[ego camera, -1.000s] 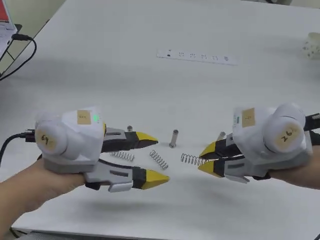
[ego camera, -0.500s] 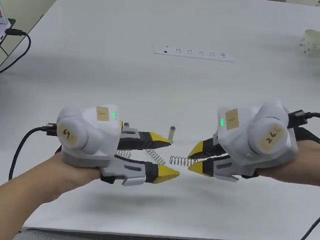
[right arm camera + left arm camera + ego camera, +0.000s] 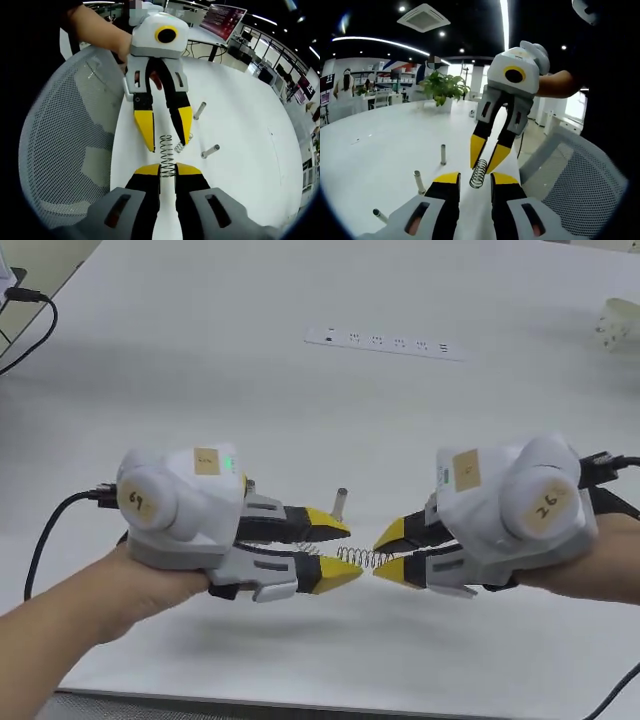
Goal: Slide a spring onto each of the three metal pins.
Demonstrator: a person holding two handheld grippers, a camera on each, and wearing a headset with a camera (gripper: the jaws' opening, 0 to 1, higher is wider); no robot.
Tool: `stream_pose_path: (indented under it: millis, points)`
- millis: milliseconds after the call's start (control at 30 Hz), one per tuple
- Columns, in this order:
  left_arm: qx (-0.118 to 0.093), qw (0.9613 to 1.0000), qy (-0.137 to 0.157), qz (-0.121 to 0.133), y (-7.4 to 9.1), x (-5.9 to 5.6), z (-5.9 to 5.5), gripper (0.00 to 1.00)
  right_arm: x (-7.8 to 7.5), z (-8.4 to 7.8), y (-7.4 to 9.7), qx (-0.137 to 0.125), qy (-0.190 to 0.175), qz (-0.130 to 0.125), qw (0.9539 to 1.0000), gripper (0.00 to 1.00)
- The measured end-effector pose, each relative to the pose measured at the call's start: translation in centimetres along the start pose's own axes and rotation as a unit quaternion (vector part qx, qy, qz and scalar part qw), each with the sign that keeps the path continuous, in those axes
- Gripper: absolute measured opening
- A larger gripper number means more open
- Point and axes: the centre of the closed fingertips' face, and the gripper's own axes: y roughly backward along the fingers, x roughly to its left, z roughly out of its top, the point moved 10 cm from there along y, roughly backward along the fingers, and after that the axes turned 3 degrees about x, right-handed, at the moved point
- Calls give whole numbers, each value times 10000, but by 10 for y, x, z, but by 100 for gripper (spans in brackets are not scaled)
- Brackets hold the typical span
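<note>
My right gripper (image 3: 385, 551) is shut on one end of a wire spring (image 3: 357, 557) and holds it level above the white table (image 3: 300, 410). My left gripper (image 3: 338, 548) faces it, jaws open around the spring's free end. From the left gripper view the spring (image 3: 479, 173) reaches between my left gripper's (image 3: 476, 179) tips. In the right gripper view my right gripper (image 3: 168, 170) pinches the spring (image 3: 167, 152). Three metal pins lie or stand behind: one (image 3: 443, 154), a second (image 3: 419, 181), a third (image 3: 380, 216). One pin (image 3: 340, 504) stands just beyond the tips.
A white power strip (image 3: 385, 342) lies at the table's back. A black cable (image 3: 35, 315) runs off the far left. Another loose spring (image 3: 181, 143) lies under the left gripper. A mesh chair (image 3: 75, 130) stands at the table's near edge.
Both grippers have come together. The right one carried the spring leftward, and the left gripper's jaws have narrowed around its free end.
</note>
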Motion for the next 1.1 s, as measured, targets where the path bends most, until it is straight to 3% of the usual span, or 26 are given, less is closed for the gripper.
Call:
stream_pose_path:
  millis: [367, 500, 800, 1100]
  points:
    - [-75, 9999, 11, -79, -5, -1, 2, 12, 1, 3, 3, -148, -9, 23, 9999, 8]
    - [-79, 9998, -36, -172, -5, -2, 2, 4, 2, 3, 3, -192, -12, 51, 9998, 8]
    - [-76, 9996, -210, -191, -5, -6, 2, 3, 3, 1, 3, -264, -2, 65, 9996, 8]
    - [59, 9990, -282, -346, -6, -10, 2, 2, 9, -4, 2, -375, 15, 166, 9992, 9]
